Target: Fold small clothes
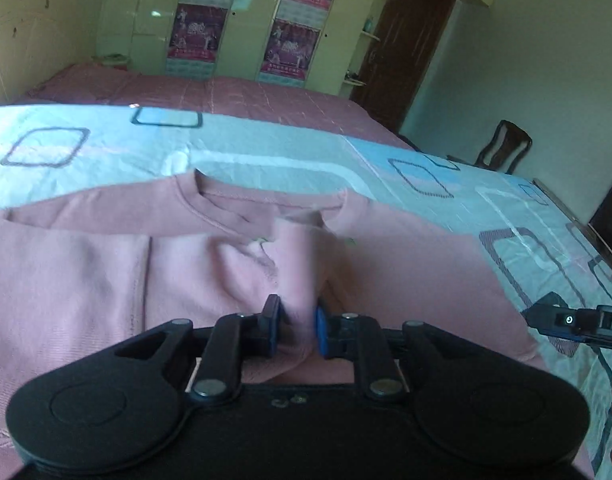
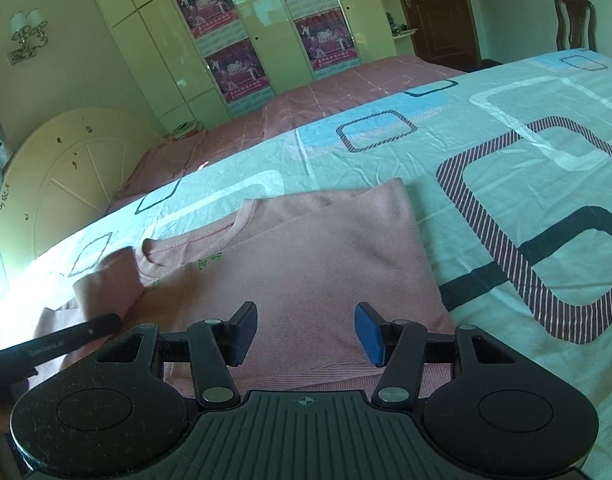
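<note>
Pinching a fold of the pink shirt (image 1: pixel 210 264), your left gripper (image 1: pixel 297 322) sits at lower centre of its view, jaws nearly together with fabric bunched between the blue pads. Your right gripper (image 2: pixel 306 330) hangs above the shirt's folded side with jaws spread, nothing between them. You have the shirt lying on the patterned sheet (image 2: pixel 446 128) of the bed, collar toward the wardrobe (image 2: pixel 266 12) at the top.

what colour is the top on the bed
Pink top, clearest in the right wrist view.
</note>
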